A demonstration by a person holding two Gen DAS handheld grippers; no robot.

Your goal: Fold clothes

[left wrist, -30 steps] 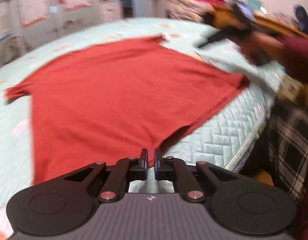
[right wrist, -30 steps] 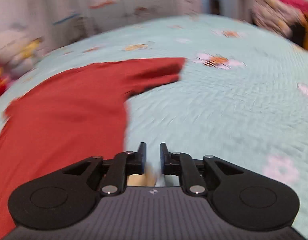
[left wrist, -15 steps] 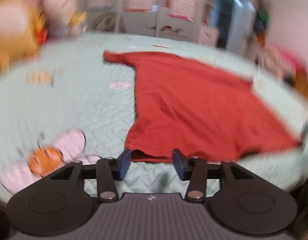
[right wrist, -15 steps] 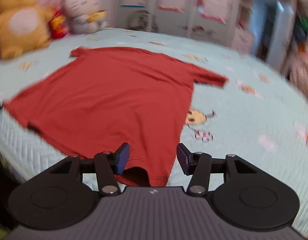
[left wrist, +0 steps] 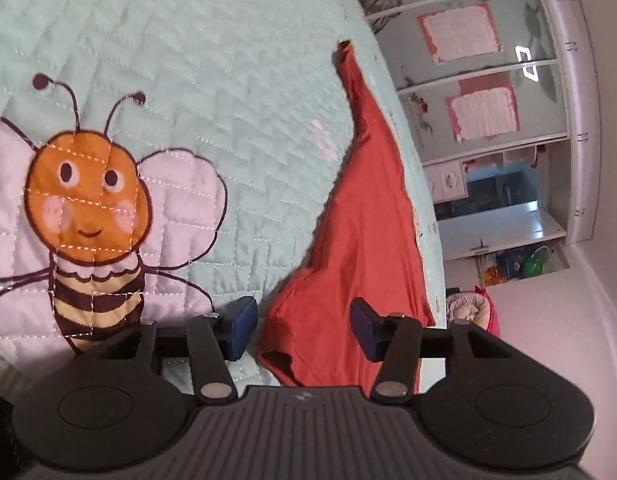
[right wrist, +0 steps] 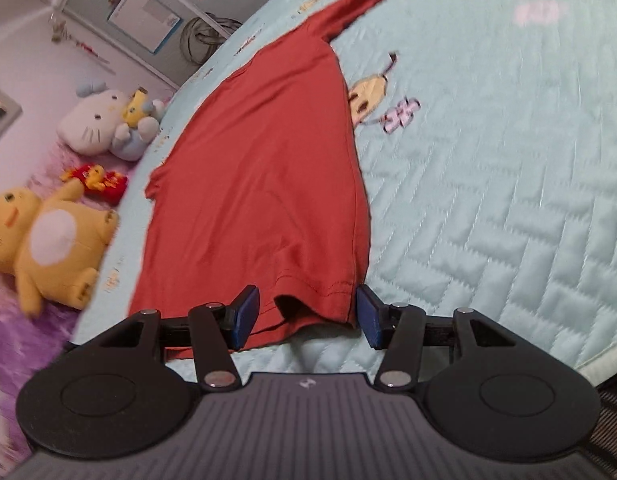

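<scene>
Plush toys (right wrist: 64, 184) crowd the bed edge at 9 o'clock, bee print (left wrist: 88, 216) on the quilt (left wrist: 228, 80); red shirt (right wrist: 268, 160) lies flat, hem corners between spread jaws of left gripper (left wrist: 302, 330) and right gripper (right wrist: 308, 316), not pinched.

We saw a matt red cloth shirt (right wrist: 264, 168) between our right gripper's (right wrist: 304, 316) matt black plastic arms, on a stitched, quilted bedspread (right wrist: 488, 200); fuzzy plush toys (right wrist: 48, 240) lay left.
</scene>
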